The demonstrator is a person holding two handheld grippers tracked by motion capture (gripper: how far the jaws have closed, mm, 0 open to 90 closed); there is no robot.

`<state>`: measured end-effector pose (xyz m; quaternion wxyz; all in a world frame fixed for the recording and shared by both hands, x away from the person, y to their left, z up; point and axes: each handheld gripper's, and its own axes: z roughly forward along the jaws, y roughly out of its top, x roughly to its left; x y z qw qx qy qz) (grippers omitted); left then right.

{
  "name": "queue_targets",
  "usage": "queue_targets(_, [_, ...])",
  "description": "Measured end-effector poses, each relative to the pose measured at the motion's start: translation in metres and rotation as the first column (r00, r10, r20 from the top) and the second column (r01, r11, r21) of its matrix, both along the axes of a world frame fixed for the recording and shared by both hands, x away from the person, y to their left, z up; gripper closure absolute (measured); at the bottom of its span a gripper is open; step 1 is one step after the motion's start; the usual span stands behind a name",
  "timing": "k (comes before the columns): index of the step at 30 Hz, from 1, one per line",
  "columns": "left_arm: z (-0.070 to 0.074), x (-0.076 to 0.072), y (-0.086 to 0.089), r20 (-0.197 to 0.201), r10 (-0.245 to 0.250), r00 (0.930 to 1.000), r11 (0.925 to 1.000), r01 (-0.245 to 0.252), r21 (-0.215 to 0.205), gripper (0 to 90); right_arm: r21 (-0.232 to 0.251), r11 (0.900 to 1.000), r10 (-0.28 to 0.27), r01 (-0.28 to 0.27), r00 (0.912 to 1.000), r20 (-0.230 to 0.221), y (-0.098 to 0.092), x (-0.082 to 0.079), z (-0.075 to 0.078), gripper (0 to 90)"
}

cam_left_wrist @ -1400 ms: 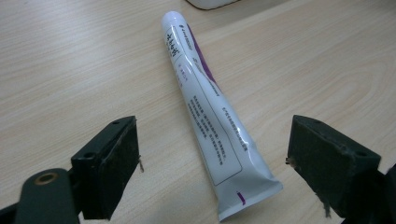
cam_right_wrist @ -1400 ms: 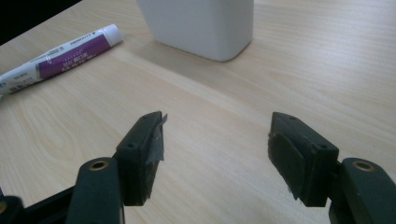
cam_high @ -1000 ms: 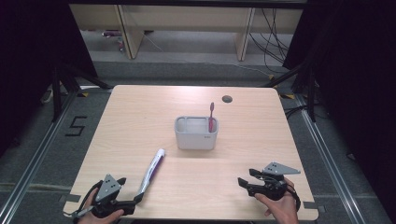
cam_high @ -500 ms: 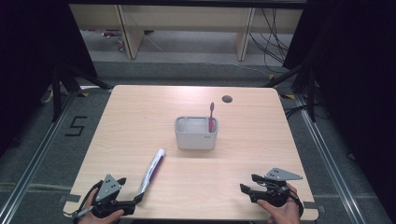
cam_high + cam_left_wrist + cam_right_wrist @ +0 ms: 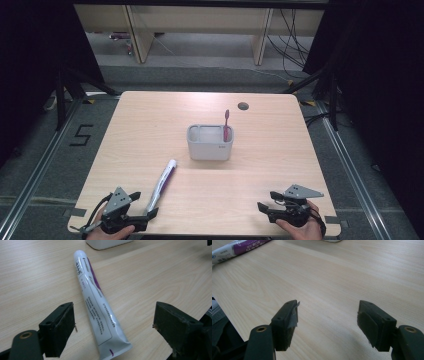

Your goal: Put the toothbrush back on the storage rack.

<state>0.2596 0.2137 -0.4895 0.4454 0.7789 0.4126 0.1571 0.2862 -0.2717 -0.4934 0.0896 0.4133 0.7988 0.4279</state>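
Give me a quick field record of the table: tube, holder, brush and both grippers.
tube: white and purple plastic toothpaste tube lying flat on the wooden table, crimped end between the open jaws
holder: grey rectangular holder, mid-table, upright
brush: pink toothbrush standing in the holder's right compartment
left gripper: open, straddling the tube, not gripping
right gripper: open, over bare wood

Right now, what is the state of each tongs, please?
Left tongs: open, astride the toothpaste tube, not gripping it.
Right tongs: open, holding nothing.
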Motion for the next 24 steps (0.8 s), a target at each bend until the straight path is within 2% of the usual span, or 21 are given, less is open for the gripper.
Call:
queue_targets(3, [0.002, 0.002, -0.007, 0.008, -0.018, 0.9998, 0.9998, 0.018, 0.006, 17.8, -0.010, 1.000, -0.023, 0.023, 0.9997, -0.010, 0.001, -0.002, 0.000, 33.8])
queue_targets(4, [0.003, 0.003, -0.010, 0.010, -0.031, 0.9995, 0.9995, 0.031, 0.009, 18.6, -0.013, 1.000, -0.007, 0.007, 1.0000, -0.003, 0.001, -0.001, 0.000, 33.8])
queue_targets(7, [0.005, 0.005, -0.019, 0.024, -0.056, 0.9982, 0.9983, 0.055, 0.020, 19.7, -0.022, 0.999, -0.033, 0.033, 0.9994, 0.006, 0.001, -0.002, 0.000, 33.8])
queue_targets(8, [0.006, 0.006, -0.022, 0.026, -0.069, 0.9973, 0.9974, 0.068, 0.025, 20.1, -0.036, 0.998, -0.042, 0.043, 0.9987, 0.029, 0.001, -0.002, 0.001, 33.9])
queue_targets(13, [0.006, 0.010, -0.034, 0.022, -0.108, 0.9939, 0.9927, 0.107, 0.055, 23.5, -0.034, 0.999, -0.034, 0.034, 0.9993, 0.017, 0.001, -0.002, 0.001, 34.0])
queue_targets(17, [0.007, 0.011, -0.044, 0.025, -0.127, 0.9916, 0.9912, 0.125, 0.043, 28.2, -0.034, 0.999, -0.023, 0.023, 0.9997, 0.007, 0.000, -0.001, 0.001, 34.1])
queue_targets(18, [0.007, 0.011, -0.045, 0.023, -0.139, 0.9900, 0.9891, 0.138, 0.052, 29.5, -0.034, 0.999, -0.022, 0.022, 0.9997, 0.006, 0.000, -0.001, 0.001, 34.1])
queue_targets(19, [0.006, 0.011, -0.047, 0.028, -0.146, 0.9889, 0.9885, 0.145, 0.044, 30.3, -0.034, 0.999, -0.021, 0.021, 0.9998, 0.006, 0.000, -0.001, 0.001, 34.1])
queue_targets(20, [0.007, 0.012, -0.048, 0.023, -0.160, 0.9869, 0.9857, 0.158, 0.058, 31.4, -0.034, 0.999, -0.021, 0.021, 0.9998, 0.005, 0.000, -0.001, 0.001, 34.1])
queue_targets(21, [0.006, 0.012, -0.051, 0.024, -0.159, 0.9870, 0.9866, 0.158, 0.042, 33.2, -0.034, 0.999, -0.020, 0.020, 0.9998, 0.006, 0.000, -0.001, 0.000, 34.2])
queue_targets(23, [0.004, 0.014, -0.053, 0.029, -0.193, 0.9808, 0.9801, 0.191, 0.052, 39.6, -0.037, 0.999, -0.027, 0.027, 0.9995, 0.017, 0.001, -0.001, 0.000, 34.3])
queue_targets(24, [0.005, 0.013, -0.055, 0.020, -0.190, 0.9816, 0.9805, 0.189, 0.054, 41.1, -0.037, 0.999, -0.025, 0.025, 0.9995, 0.017, 0.001, -0.001, 0.000, 34.3])
